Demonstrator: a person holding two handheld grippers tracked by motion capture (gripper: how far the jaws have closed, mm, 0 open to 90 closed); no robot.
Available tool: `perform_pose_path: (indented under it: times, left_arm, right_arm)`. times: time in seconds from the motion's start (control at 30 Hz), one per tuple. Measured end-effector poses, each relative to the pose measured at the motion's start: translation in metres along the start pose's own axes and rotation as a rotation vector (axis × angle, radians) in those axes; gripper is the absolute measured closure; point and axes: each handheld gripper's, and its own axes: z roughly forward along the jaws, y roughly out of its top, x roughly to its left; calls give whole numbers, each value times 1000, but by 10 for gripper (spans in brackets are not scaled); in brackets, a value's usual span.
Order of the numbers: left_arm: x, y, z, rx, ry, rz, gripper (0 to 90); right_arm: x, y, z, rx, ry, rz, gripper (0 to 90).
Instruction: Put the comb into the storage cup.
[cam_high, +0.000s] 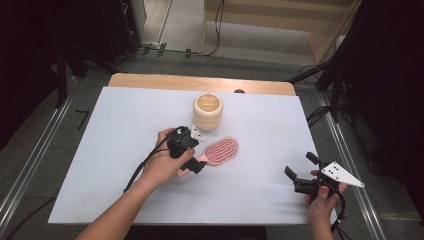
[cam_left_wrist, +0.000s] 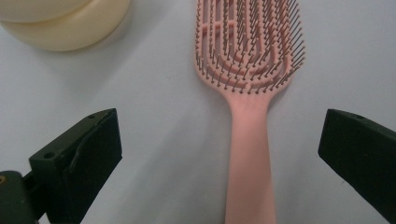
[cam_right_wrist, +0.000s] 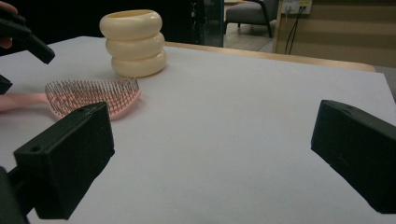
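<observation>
A pink hairbrush lies bristles up in the middle of the white table, its handle pointing toward the person's left hand. My left gripper is open, its jaws on either side of the handle without touching it. In the left gripper view, the left gripper has its jaws wide apart and the bristled head lies ahead. My right gripper is open near the table's front right, holding nothing. In the right gripper view, the right gripper faces the hairbrush.
A cream ribbed cup stands upright just behind the brush, also seen as a cup and a cup base. The wooden table edge runs along the back. Cables and dark stands surround the table.
</observation>
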Motion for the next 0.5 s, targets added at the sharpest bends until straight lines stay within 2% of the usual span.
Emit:
perform_pose_path:
  times: [0.17, 0.23, 0.33, 0.4, 0.5]
  left_arm:
    - [0, 1, 3, 31, -13, -25, 0]
    - [0, 2, 6, 54, -5, -42, 30]
    - [-2, 3, 9, 84, 8, -40, 50]
    - [-2, 3, 9, 84, -30, -50, 56]
    - [-4, 5, 11, 91, -22, -58, 161]
  right_arm:
    - [0, 0, 0, 1, -1, 1, 0]
    - [0, 0, 0, 0, -2, 0, 0]
    - [0, 0, 0, 1, -3, 0, 0]
    - [0, 0, 1, 1, -4, 0, 0]
    - [0, 0, 1, 1, -4, -1, 0]
